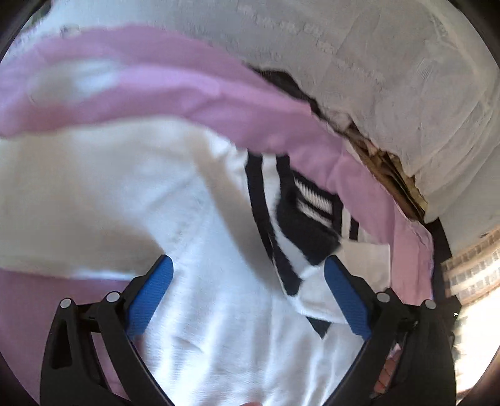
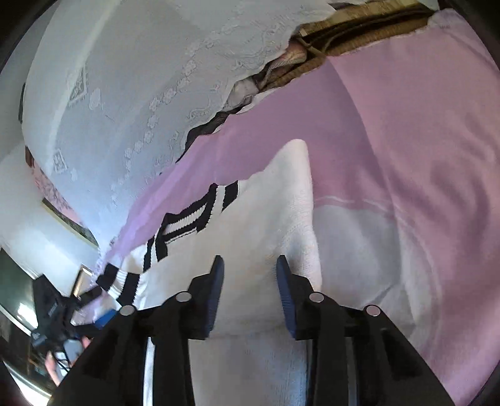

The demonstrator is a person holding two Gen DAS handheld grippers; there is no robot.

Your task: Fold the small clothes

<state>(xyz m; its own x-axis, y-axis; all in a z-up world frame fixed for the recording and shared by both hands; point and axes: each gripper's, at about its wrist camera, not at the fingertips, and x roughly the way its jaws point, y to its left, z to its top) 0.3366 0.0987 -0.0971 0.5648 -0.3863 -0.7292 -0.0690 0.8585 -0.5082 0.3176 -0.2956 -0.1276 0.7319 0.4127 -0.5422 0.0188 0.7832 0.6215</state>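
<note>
A small white knit top with a black-and-white striped collar point(image 1: 307, 218) lies on a pink sheet point(image 1: 175, 90). In the left wrist view the white cloth point(image 1: 225, 299) fills the space under my left gripper point(image 1: 248, 265), whose blue pads point(image 1: 153, 290) stand wide apart, open, just above the cloth beside the collar. In the right wrist view the same top point(image 2: 268, 212) lies with its striped trim point(image 2: 187, 225) to the left. My right gripper point(image 2: 250, 265) is partly open over the white cloth, with nothing visibly between the pads.
A white lace-patterned cover point(image 2: 131, 93) rises behind the pink sheet point(image 2: 422, 156), with a brown woven edge point(image 2: 359, 28) showing in the gap. The other gripper and a hand point(image 2: 62, 343) show at lower left of the right wrist view. A bright window point(image 1: 475, 281) is at right.
</note>
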